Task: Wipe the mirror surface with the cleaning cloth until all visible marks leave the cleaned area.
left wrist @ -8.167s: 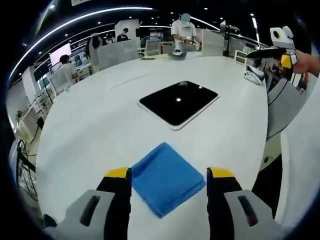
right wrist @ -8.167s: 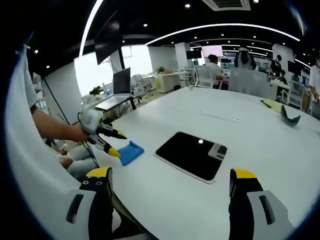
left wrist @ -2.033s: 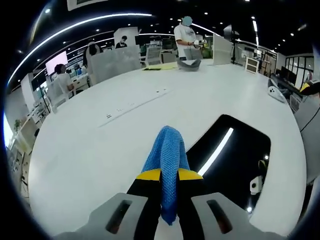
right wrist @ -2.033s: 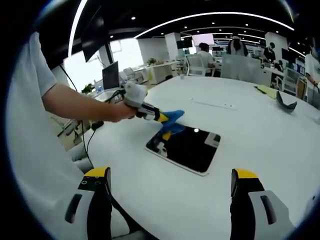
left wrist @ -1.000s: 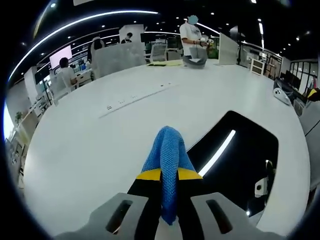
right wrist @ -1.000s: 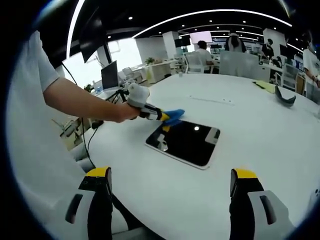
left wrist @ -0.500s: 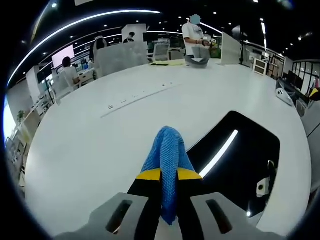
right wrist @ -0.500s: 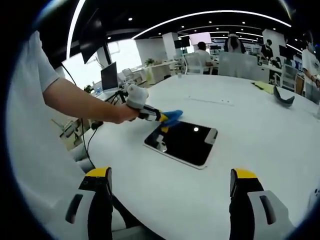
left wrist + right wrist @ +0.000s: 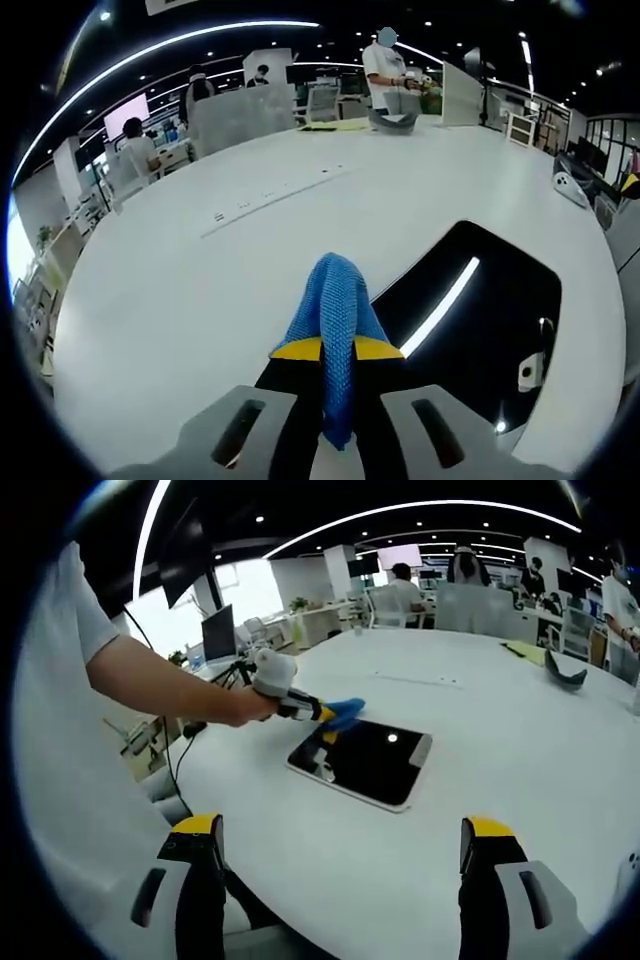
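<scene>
— Left gripper (image 9: 337, 352)?
— Clamped on the blue cleaning cloth (image 9: 335, 300), bunched upright between the jaws, just beside the mirror (image 9: 480, 320) edge.
— Mirror?
— Flat on the white table (image 9: 200, 280), dark, reflecting a ceiling light strip.
— Right gripper (image 9: 340, 865)?
— Spread wide, holding nothing, well back from the mirror (image 9: 365, 760), above the table edge.
</scene>
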